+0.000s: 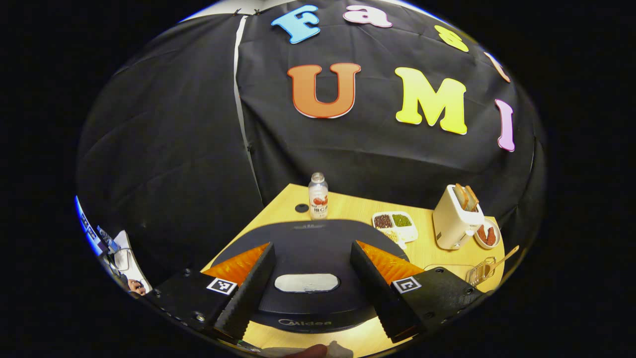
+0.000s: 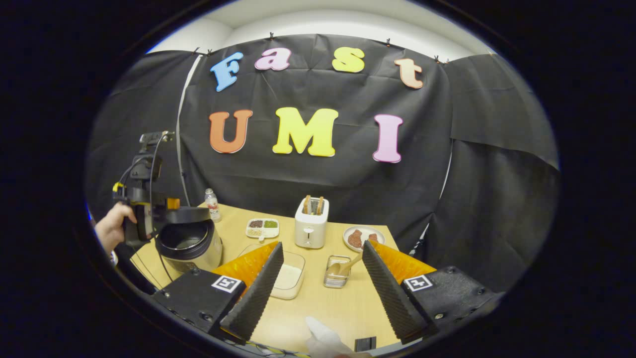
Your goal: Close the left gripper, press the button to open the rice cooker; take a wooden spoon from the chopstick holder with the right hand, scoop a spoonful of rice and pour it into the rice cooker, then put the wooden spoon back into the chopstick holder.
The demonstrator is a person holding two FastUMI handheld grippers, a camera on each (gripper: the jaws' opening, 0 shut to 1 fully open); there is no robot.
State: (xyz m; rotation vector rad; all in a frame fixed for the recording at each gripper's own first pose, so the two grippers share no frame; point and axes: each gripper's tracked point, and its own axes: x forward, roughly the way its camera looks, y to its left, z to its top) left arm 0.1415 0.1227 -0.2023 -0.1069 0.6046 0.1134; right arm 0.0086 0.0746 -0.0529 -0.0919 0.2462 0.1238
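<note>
Two spread-open grippers: left gripper (image 1: 312, 283) above rice cooker (image 1: 308, 258), right gripper (image 2: 323, 283) short of wooden spoon (image 2: 343, 266).

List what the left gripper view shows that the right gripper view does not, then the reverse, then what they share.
Left gripper view: the rice cooker lid seen from above, with its pale oval plate, and a dark cap beside the bottle.
Right gripper view: the cooker's inner pot uncovered under the raised lid, rice in a clear container, and a hand behind the cooker.
Both: the bottle, divided dish, toaster, plate, and chopstick holder with the wooden spoon.
</note>
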